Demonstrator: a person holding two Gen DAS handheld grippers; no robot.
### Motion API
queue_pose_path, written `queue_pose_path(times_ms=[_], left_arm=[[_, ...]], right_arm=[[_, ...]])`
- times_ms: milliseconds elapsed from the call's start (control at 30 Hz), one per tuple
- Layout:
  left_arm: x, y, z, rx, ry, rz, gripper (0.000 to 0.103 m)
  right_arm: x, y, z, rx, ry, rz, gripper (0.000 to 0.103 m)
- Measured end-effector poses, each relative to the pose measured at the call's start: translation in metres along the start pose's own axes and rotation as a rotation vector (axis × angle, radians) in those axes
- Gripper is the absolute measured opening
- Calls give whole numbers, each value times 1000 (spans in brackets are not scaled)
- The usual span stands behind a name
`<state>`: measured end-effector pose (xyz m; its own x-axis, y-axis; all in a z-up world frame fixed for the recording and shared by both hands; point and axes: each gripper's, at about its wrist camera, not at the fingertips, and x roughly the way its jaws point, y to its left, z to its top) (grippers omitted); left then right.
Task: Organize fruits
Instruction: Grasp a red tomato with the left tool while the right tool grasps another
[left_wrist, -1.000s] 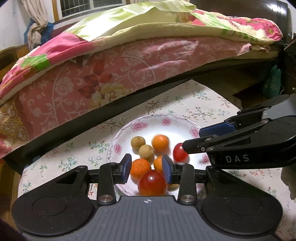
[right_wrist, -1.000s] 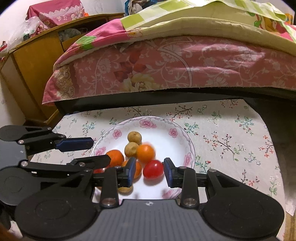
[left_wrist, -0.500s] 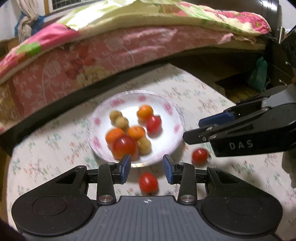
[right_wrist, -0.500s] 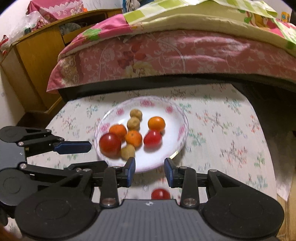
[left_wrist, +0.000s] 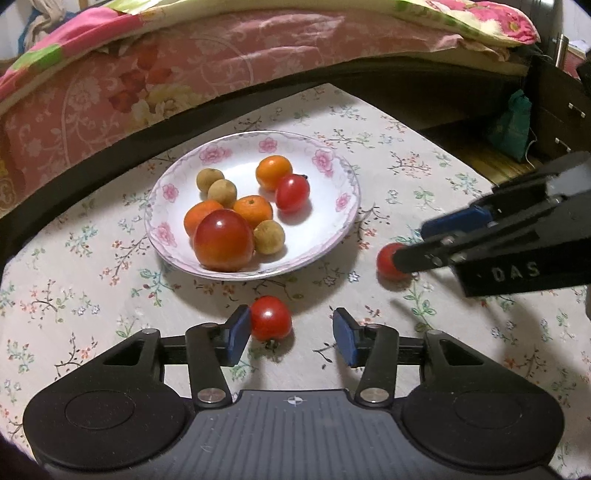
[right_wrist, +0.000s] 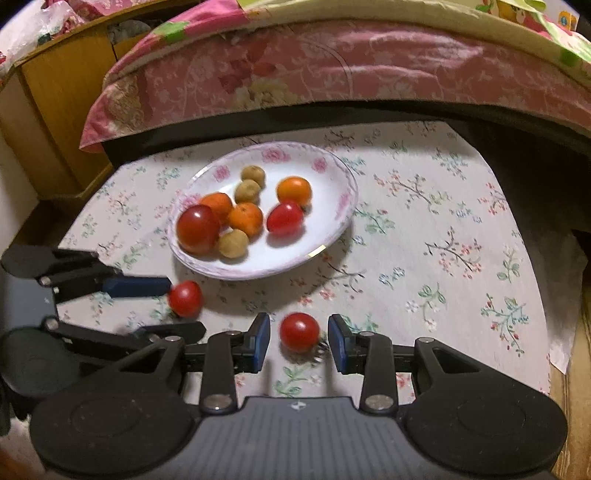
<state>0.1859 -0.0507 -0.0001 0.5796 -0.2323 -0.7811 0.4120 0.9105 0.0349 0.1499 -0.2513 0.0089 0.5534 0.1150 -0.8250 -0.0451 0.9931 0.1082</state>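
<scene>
We cannot see all of the second cherry tomato (left_wrist: 389, 260) from the left wrist view: the right gripper's (left_wrist: 412, 242) near finger crosses its right side. In the right wrist view that same tomato (right_wrist: 299, 331) shows whole, lying on the floral tablecloth (right_wrist: 424, 240) in the gap between the blue pads (right_wrist: 262, 341), touching neither as far as we can tell. The right gripper (right_wrist: 298, 341) is spread wide around it.

The left gripper (left_wrist: 291, 334) is likewise spread; the first cherry tomato (left_wrist: 270, 322) sits on the cloth just beside, perhaps touching, its left pad (left_wrist: 236, 334), well off the right one. From the right wrist view this tomato (right_wrist: 185, 298) appears at the tip of the left gripper's (right_wrist: 184, 306) upper finger (edges blurred there).

Just beyond both tomatoes, the flowered plate (left_wrist: 334, 229) holds a large tomato (left_wrist: 223, 240), a small tomato (left_wrist: 291, 192), three small oranges (left_wrist: 273, 171) and three brown longans (left_wrist: 269, 237). The large tomato covers most of one orange (left_wrist: 195, 219). Whether the fruits press against each other we cannot fully tell.

Behind the table runs a bed with a pink floral sheet (left_wrist: 166, 70); a wooden cabinet (right_wrist: 55, 110) stands at left in the right wrist view, a green bag (left_wrist: 511, 123) at right in the left one.
</scene>
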Motion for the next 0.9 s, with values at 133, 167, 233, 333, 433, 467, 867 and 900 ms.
queue_pose_path(times_ms=[133, 167, 233, 333, 433, 467, 867, 900], left_arm=[[3, 4, -1, -5, -1, 12, 57], [5, 6, -1, -9, 0, 16, 57], [8, 8, -1, -19, 8, 11, 55], [14, 6, -4, -16, 20, 4, 55], [15, 6, -4, -14, 11, -3, 55], [16, 6, -3, -17, 8, -3, 55], [17, 4, -2, -22, -8, -3, 39], [15, 2, -3, -17, -6, 0, 38]], right_arm=[[6, -6, -3, -2, 24, 6, 33], [7, -6, -4, -7, 24, 5, 33], [8, -5, -4, -20, 19, 6, 34], [11, -2, -4, -38, 17, 11, 37], [15, 0, -3, -48, 18, 20, 37], [17, 1, -3, -54, 19, 18, 37], [27, 14, -2, -130, 36, -22, 31], [27, 16, -2, -138, 35, -23, 31]])
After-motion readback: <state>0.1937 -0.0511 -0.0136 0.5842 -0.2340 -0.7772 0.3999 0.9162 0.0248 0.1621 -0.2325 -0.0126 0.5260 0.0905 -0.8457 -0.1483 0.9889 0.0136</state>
